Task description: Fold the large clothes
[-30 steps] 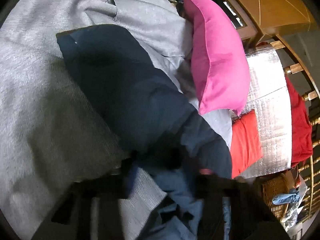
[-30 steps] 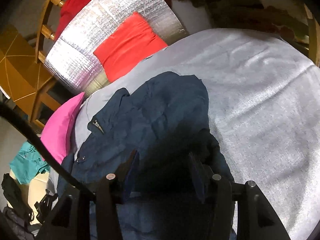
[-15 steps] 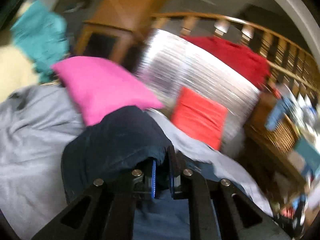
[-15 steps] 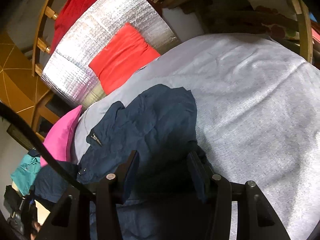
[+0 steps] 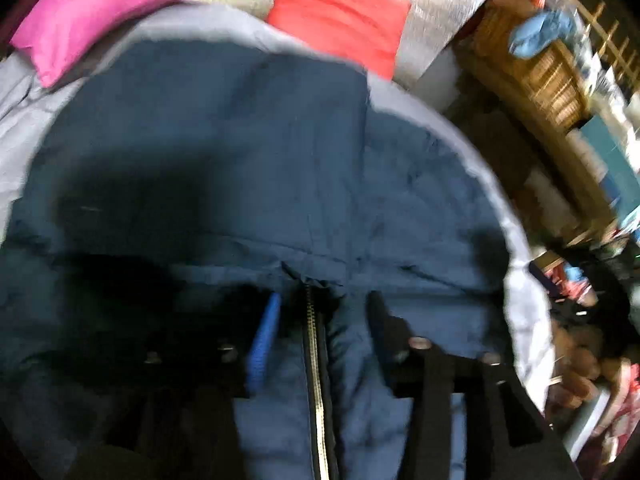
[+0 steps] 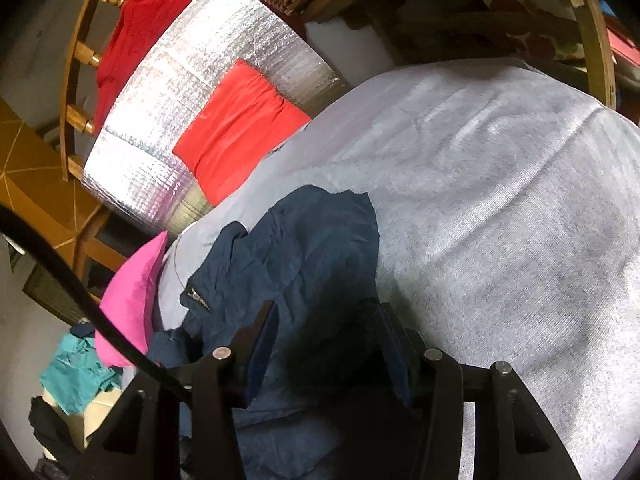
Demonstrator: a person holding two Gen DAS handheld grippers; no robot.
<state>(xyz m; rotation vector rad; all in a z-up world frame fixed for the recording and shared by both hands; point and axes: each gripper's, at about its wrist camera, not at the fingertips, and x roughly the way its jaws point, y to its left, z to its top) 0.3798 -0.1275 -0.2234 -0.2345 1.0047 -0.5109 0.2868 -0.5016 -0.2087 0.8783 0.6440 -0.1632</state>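
Jacket point(image 5: 248, 152): navy, spread on the grey bed point(image 6: 500, 200), below the pink pillow point(image 5: 100, 4).
Left gripper point(image 5: 320, 320): now spread over the zip, having let go.
Right gripper point(image 6: 326, 332): spread above the jacket.
Meaning: probably regrasping next.

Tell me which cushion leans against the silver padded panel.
The red cushion: it rests against the silver panel. The pink cushion lies apart, at the grey sheet's edge.

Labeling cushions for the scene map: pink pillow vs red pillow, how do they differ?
The pink pillow lies on the grey sheet, close to the navy jacket; the red pillow leans against the silver foil pad beyond the sheet's edge. Pink looks puffier, red flatter with creases. Both are plain, single-colour cushions.
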